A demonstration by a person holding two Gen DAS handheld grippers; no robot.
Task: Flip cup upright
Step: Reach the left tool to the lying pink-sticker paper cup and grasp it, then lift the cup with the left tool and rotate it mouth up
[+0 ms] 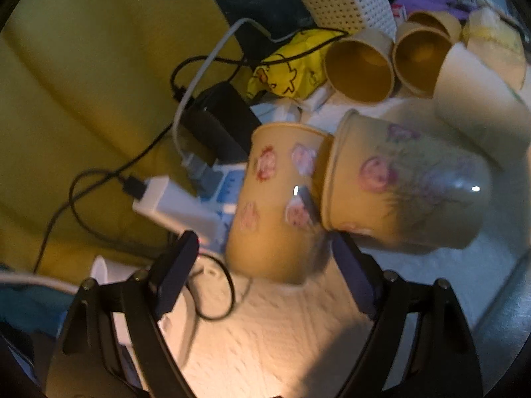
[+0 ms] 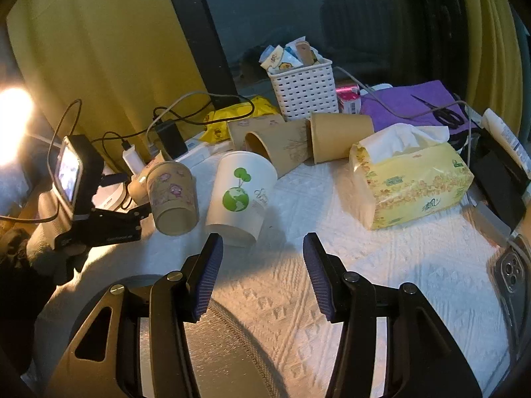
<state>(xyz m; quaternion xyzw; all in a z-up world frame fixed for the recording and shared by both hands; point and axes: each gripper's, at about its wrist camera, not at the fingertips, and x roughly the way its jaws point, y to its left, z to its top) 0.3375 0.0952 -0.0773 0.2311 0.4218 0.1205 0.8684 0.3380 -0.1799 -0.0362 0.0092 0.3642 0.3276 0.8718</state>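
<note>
**Left gripper at the patterned cups**

The left gripper [image 1: 262, 252] spreads wide around one patterned cup [image 1: 278, 199]; whether it touches is unclear. A second cup [image 1: 405, 182] tilts at three o'clock. The right gripper [image 2: 262, 255] hangs spread, the white cup [image 2: 240, 195] at twelve.

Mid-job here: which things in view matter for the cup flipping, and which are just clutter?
Job: pink-print cup, white globe cup, brown cups, left claw, right claw.
Clutter: tissue pack, white basket, scissors, phone, white charger.
</note>
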